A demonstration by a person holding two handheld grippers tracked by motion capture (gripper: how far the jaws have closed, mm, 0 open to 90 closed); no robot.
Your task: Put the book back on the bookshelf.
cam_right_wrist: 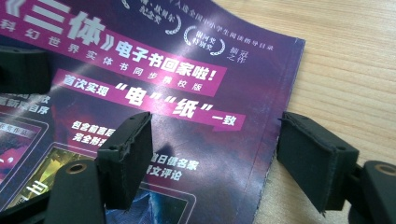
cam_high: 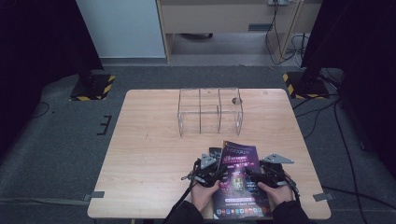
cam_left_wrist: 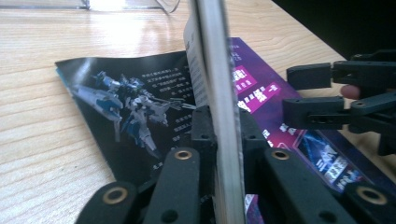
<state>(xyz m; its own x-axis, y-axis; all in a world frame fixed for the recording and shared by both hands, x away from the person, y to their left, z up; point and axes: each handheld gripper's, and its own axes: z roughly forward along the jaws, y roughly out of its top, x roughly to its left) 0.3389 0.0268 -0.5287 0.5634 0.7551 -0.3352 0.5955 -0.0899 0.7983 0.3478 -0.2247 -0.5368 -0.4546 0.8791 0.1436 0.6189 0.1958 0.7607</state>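
High view: overhead, facing forward and down across the counter. Gripper views: close, along own jaws; all share the magazine.

Glossy paper magazine on a matt wooden table; clear plastic rack behind.

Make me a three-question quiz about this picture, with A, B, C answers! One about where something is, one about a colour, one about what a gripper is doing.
1. Where is the clear box?
A. at the table's far side, beyond the magazine
B. on the floor
C. on top of the magazine

2. What colour is most of the magazine cover?
A. yellow
B. purple
C. white

3. What is the left gripper doing?
A. hanging open above the table
B. holding the clear box
C. pinching an edge of the magazine

Answers: 1 A, the high view shows it farther up the table. 2 B, purple cover with pink banners. 3 C, its jaws clamp the raised pages in the left gripper view.
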